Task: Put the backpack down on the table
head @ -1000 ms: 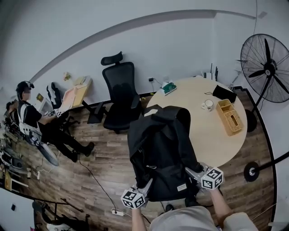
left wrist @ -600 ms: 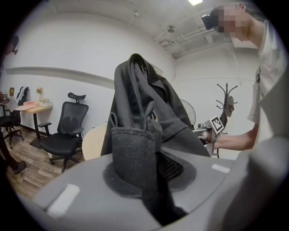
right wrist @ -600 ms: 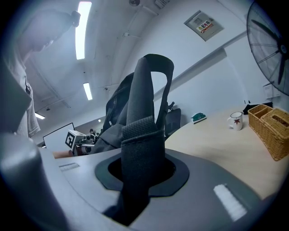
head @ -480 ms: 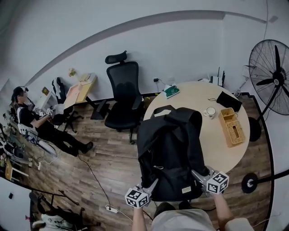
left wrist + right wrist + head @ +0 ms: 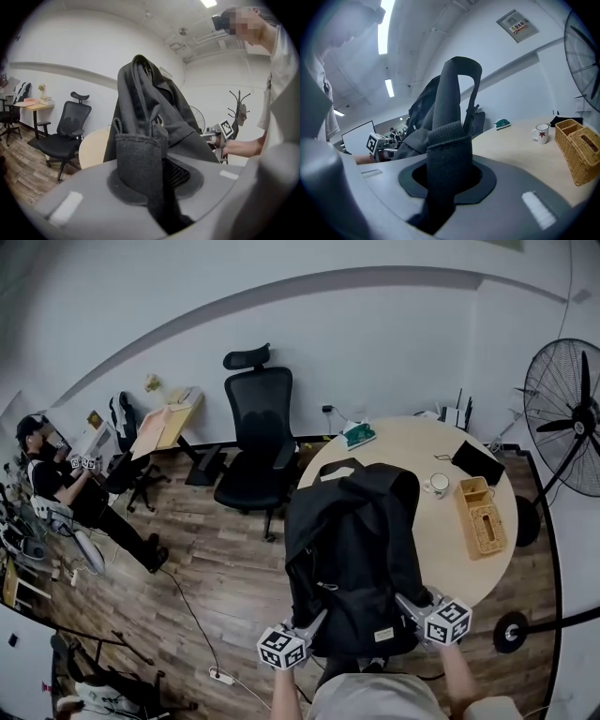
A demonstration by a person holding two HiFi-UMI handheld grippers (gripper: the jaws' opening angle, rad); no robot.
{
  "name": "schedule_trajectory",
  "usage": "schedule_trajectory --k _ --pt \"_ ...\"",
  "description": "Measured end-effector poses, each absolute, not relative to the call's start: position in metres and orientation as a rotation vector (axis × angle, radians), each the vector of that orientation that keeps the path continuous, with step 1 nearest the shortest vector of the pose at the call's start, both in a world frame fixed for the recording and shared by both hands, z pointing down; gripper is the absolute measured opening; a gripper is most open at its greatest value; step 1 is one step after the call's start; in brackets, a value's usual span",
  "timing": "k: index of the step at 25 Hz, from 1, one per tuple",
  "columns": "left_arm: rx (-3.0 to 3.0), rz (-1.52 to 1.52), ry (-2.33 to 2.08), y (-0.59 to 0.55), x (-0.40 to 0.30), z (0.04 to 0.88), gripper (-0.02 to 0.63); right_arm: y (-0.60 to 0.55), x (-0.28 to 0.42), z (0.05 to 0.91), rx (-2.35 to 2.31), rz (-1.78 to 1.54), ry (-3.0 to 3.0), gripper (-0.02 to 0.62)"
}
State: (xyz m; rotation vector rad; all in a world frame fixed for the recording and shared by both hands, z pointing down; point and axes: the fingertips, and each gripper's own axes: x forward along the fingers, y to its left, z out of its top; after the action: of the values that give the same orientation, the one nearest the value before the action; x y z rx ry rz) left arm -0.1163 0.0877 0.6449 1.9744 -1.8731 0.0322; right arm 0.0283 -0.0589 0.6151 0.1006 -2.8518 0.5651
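Wood-floor office, round table (image 5: 450, 545) dead ahead. Left gripper (image 5: 312, 622) clamped on left strap (image 5: 138, 159), right gripper (image 5: 410, 602) clamped on right strap (image 5: 449, 154), webbing pinched between the pads on both. Backpack (image 5: 352, 540) hung between the two, top half over the table's near edge, bottom overhanging the floor side; contact with the tabletop not discernible. Mug (image 5: 435, 484) and wicker basket (image 5: 480, 517) further along on the right, apart from the pack. Risks, as judged: if let go here, probably tips back off the edge, too much weight off the table. If carried too far right, could clip the mug. Soft webbing, so possible slip through the pads if the load swings.
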Motion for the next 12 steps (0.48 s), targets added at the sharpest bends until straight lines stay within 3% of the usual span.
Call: schedule_trajectory --k 12 --pt "2.133 0.021 -1.783 -0.026 -0.162 0.604 0.14 -0.151 -0.001 0.567 0.305 0.472 -2.909 0.081"
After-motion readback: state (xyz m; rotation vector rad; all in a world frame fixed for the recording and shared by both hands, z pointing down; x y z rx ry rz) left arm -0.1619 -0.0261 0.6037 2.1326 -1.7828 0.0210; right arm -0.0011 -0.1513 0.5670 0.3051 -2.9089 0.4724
